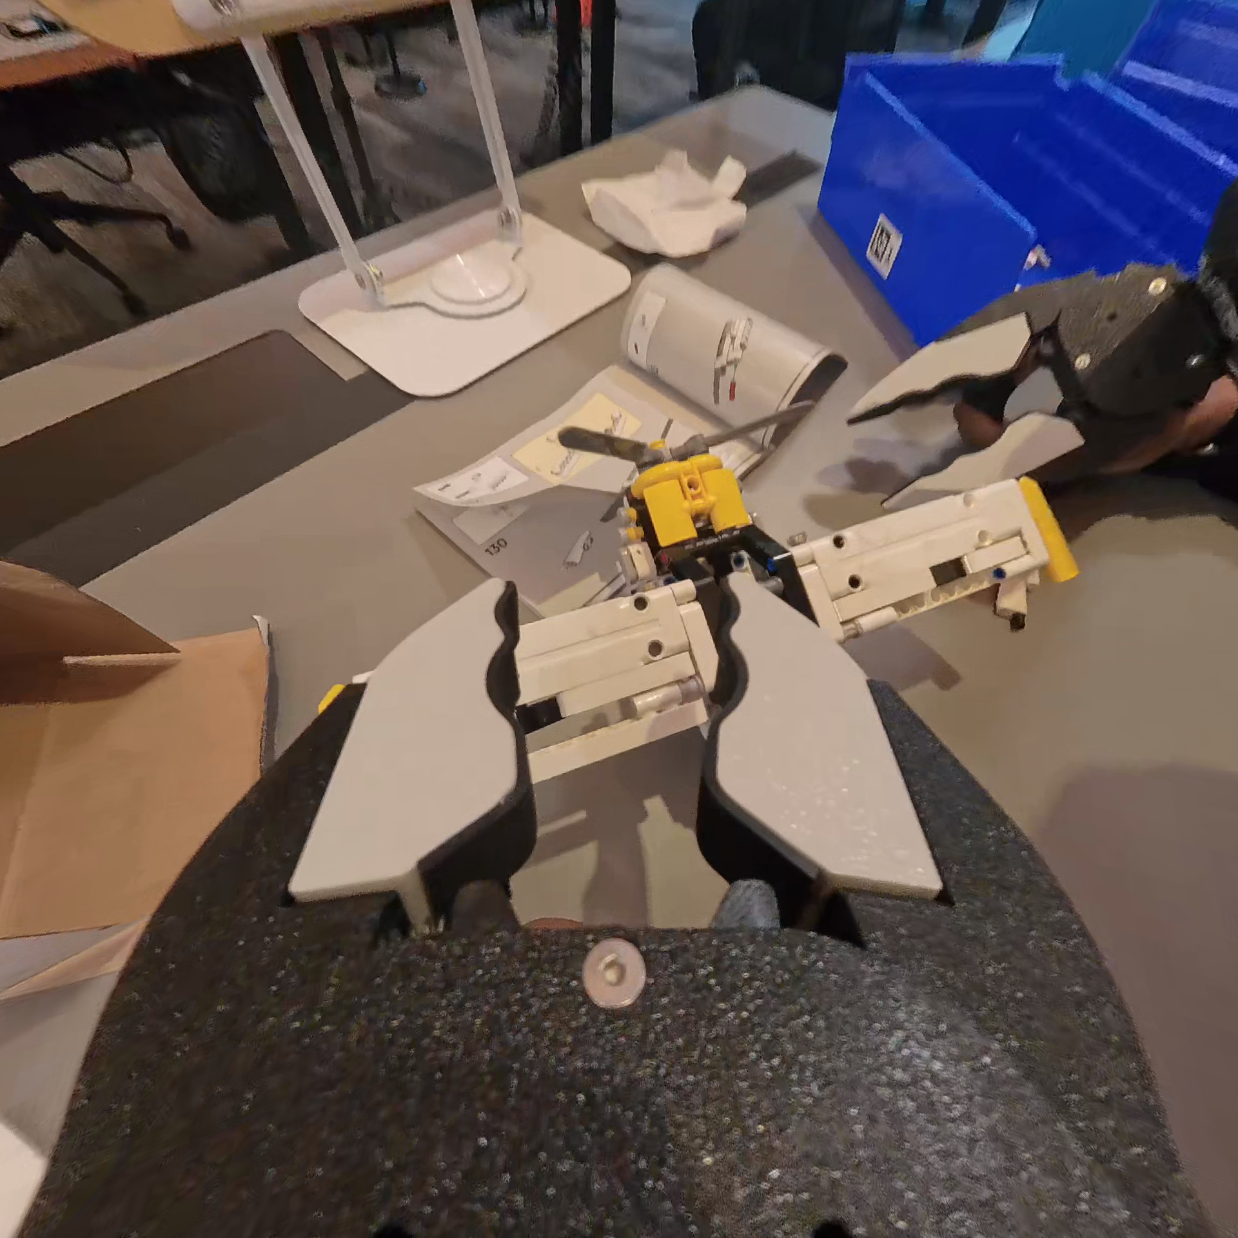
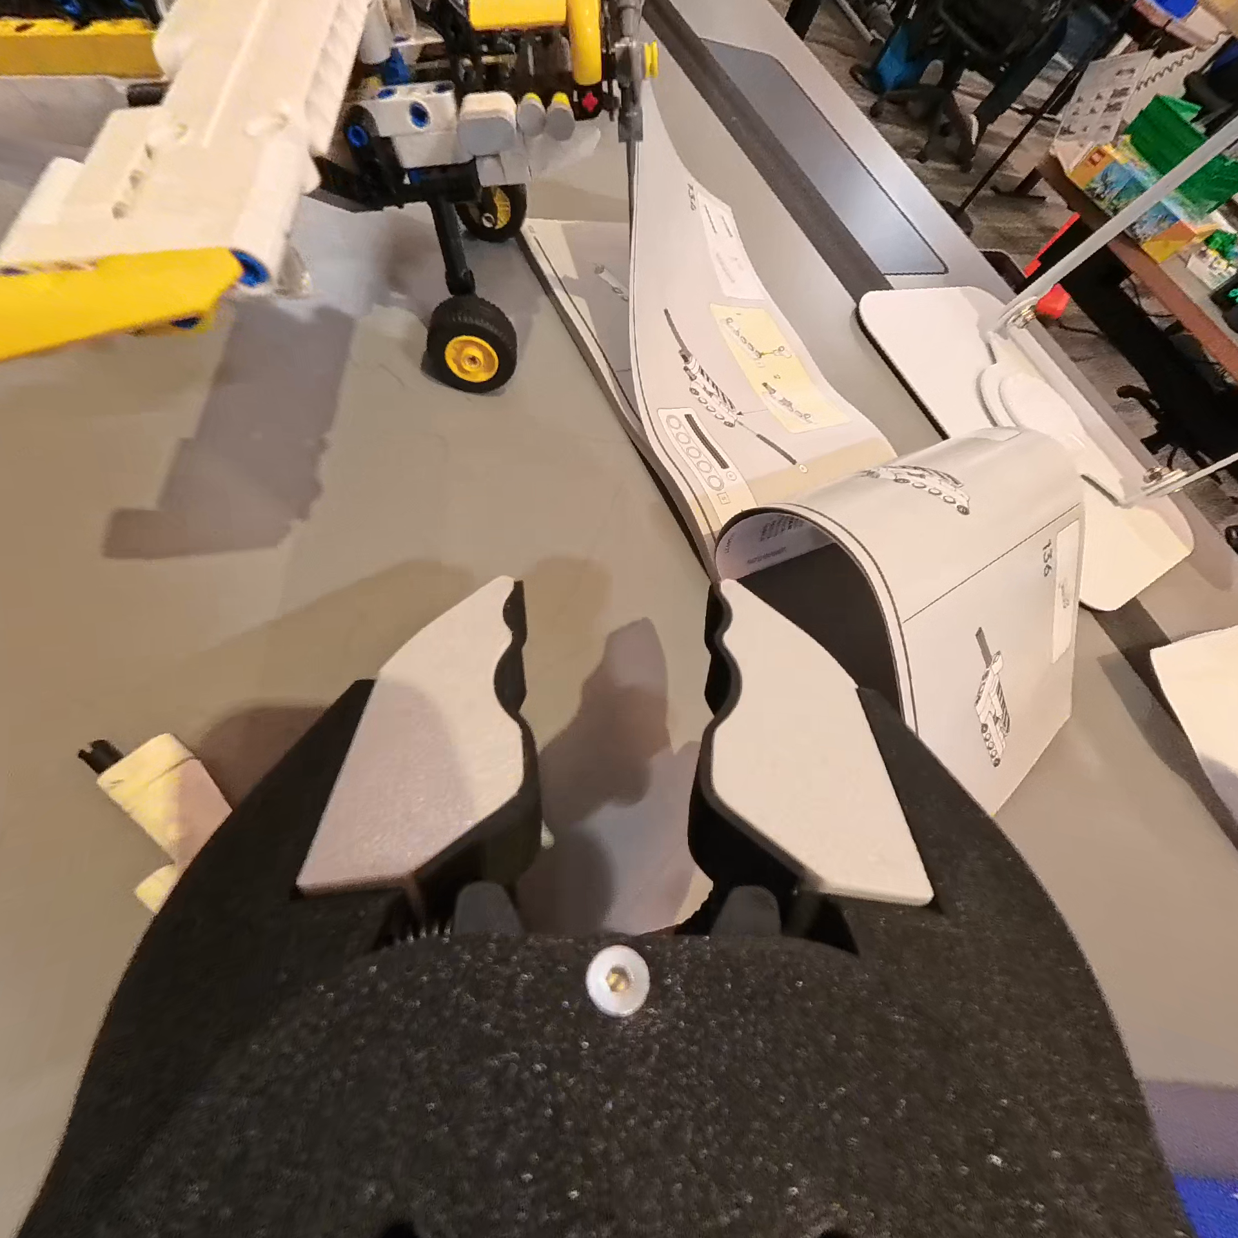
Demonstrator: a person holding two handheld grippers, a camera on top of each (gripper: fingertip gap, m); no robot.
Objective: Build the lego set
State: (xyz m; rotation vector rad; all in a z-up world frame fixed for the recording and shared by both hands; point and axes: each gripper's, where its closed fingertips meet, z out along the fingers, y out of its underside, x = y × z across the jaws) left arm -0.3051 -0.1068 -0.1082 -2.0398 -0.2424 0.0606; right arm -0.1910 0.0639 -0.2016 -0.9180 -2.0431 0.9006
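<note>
Toy plane (image 1: 690, 509) built of bricks stands mid-tabletop (image 1: 1005, 770), wings running left to right. Left tongs (image 1: 620, 603) straddle its near-left white wing (image 1: 603, 643), jaws wide, pads apparently not pressing. Right tongs (image 2: 613, 596), likewise wide and empty, hover beside the far-right wingtip. Far right, a blue bin (image 1: 938, 221); contents hidden.

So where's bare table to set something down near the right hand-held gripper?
Bare grey table lies ahead of the right hand-held gripper, bordered by the model plane's wheel and the curled instruction booklet. It is crowded beyond: the plane, the lamp base, the blue bin.
</note>
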